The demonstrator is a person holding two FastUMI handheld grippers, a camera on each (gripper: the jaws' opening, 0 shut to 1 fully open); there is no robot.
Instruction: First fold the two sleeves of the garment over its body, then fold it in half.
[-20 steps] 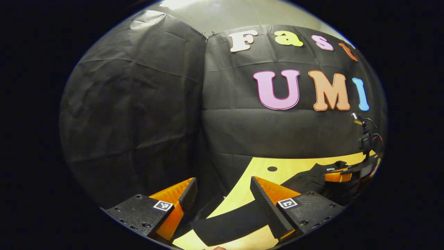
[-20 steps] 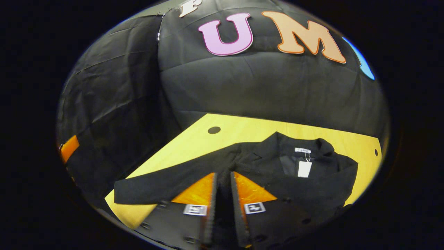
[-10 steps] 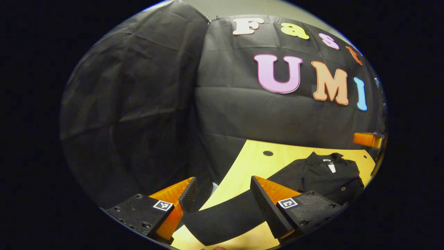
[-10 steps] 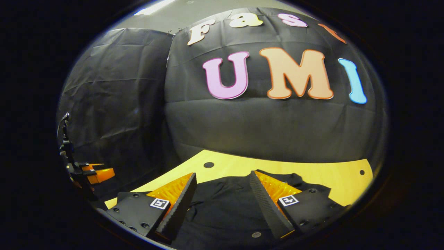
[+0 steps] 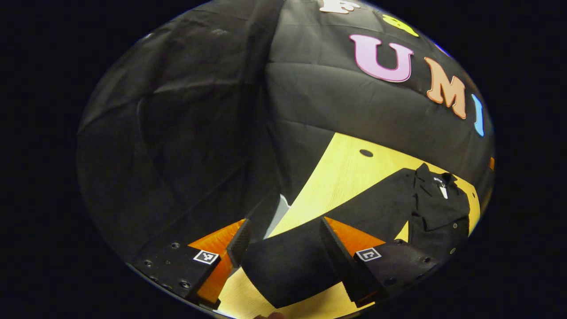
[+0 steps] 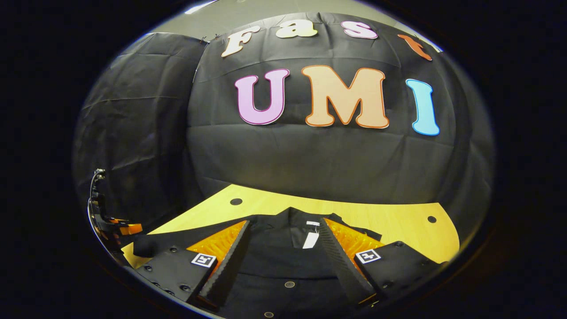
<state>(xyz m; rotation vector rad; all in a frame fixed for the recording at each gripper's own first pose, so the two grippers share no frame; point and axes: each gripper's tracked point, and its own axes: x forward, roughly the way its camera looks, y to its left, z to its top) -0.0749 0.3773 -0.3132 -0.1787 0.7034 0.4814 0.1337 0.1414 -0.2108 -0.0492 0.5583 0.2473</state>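
A black jacket (image 6: pixel 288 261) with a white tag (image 6: pixel 310 239) at its collar lies on the yellow wooden table (image 6: pixel 398 221). My right gripper (image 6: pixel 284 222) hovers open over the jacket's body, the collar between its fingers (image 6: pixel 226 266). One long sleeve (image 5: pixel 354 212) stretches out from the body (image 5: pixel 438 212) across the table. Its cuff end (image 5: pixel 288 266) lies below and between the open fingers (image 5: pixel 341 261) of my left gripper (image 5: pixel 283 226), which do not press on it. The left gripper (image 6: pixel 122 228) also shows at the far left of the right gripper view.
The table has small round holes (image 5: pixel 366 153) (image 6: pixel 428 219) near its back corners. Its left edge (image 5: pixel 305 190) runs close beside the cuff, with the black booth wall (image 5: pixel 186 133) right behind and to the left.
My right gripper, shut on black cloth a second ago, has opened and now hangs over the collar. My left gripper has tipped down and closed in on the sleeve cuff.
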